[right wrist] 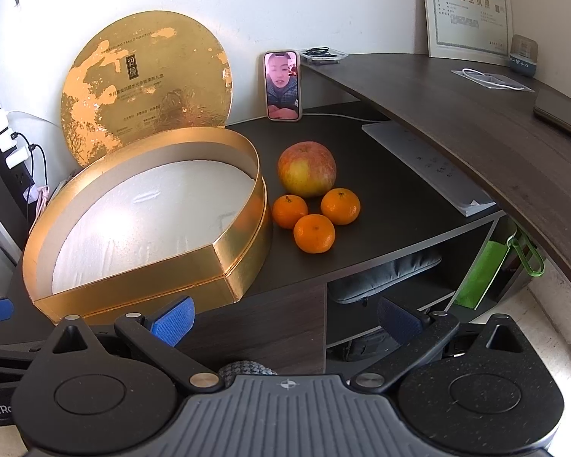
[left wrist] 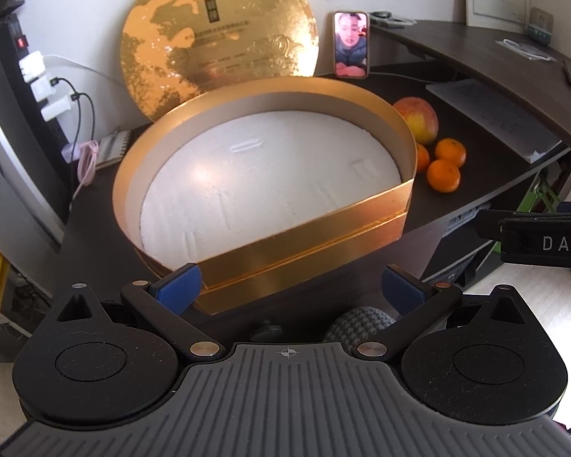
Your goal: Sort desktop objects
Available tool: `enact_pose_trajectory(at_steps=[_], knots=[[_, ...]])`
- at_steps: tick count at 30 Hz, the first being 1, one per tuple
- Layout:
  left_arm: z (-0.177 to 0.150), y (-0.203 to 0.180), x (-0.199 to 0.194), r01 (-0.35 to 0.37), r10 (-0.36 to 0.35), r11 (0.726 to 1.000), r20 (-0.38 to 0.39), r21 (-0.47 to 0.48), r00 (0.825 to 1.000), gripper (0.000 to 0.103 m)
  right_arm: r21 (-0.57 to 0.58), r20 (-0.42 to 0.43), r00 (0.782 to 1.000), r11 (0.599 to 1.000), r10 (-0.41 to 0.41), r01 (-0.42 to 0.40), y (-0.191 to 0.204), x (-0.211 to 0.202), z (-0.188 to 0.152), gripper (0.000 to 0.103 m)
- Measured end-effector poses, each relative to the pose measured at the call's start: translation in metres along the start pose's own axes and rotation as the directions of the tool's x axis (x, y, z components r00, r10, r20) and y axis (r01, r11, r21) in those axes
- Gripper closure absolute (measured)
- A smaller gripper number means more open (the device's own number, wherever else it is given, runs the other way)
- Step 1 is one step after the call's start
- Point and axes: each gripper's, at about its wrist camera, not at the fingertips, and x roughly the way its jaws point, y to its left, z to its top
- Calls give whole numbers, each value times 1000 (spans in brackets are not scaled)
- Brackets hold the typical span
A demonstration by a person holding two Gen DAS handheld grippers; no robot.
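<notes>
Both grippers, left (left wrist: 291,287) and right (right wrist: 285,321), hang with jaws spread wide and nothing between them, short of the desk (right wrist: 380,205); apple (right wrist: 307,169) and three tangerines (right wrist: 314,233) lie just right of the open gold box (right wrist: 141,293)

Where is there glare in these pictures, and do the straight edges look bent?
Left wrist view: a bright glare patch on the white liner of the gold box; the upper shelf curves strongly. Right wrist view: similar glare on the liner; the shelf edge bows too, from the fisheye.
</notes>
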Motion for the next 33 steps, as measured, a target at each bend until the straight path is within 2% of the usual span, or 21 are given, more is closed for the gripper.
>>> enact_pose_trajectory(at_steps=[33], knots=[[1, 7, 5, 8, -8, 1000, -16, 7, 1000, 0, -8, -23, 1000, 1000, 6, -6, 3, 7, 0, 0]])
